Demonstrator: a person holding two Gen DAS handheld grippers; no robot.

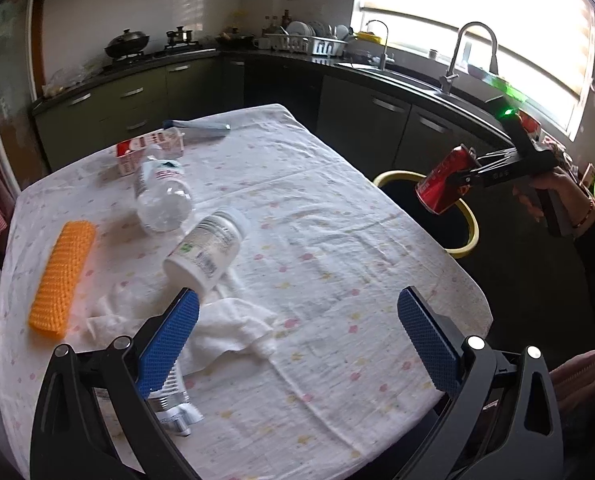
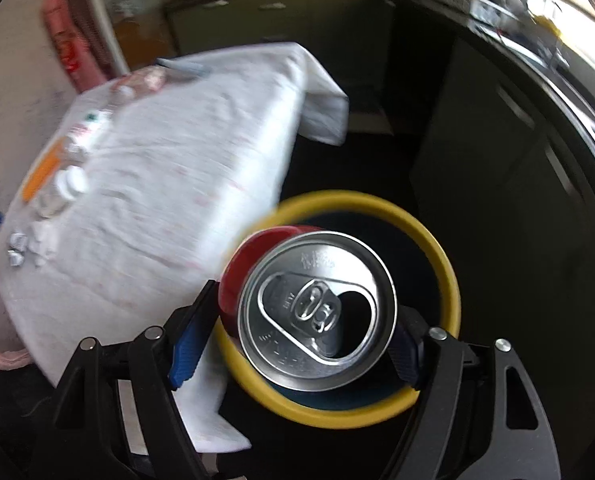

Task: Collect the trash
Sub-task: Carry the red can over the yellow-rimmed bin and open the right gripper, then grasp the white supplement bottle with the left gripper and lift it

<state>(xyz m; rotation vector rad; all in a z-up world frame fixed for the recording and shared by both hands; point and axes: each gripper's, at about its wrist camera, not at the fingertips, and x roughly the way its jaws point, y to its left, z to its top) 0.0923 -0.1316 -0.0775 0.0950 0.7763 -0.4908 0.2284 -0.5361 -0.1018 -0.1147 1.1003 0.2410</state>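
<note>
My right gripper [image 2: 297, 346] is shut on a red drinks can [image 2: 317, 312], whose opened silver top faces the camera. The can hangs over the yellow-rimmed bin [image 2: 437, 240] beside the table. In the left wrist view the same can [image 1: 443, 182] sits tilted in the right gripper [image 1: 457, 178] above the bin [image 1: 471, 228]. My left gripper [image 1: 297, 340] is open and empty over the near part of the table. A white pill bottle [image 1: 205, 252] lies just beyond its left finger. A clear plastic bottle [image 1: 161, 196], a red-and-white carton [image 1: 145, 152] and crumpled white paper [image 1: 217, 328] lie further left.
A white flowered cloth covers the table [image 1: 337, 240]. An orange sponge [image 1: 63, 276] lies at its left, a blue item [image 1: 197, 126] at the far edge, and a crushed wrapper [image 1: 173, 404] under my left finger. Dark kitchen cabinets and a sink [image 1: 449, 80] surround the table.
</note>
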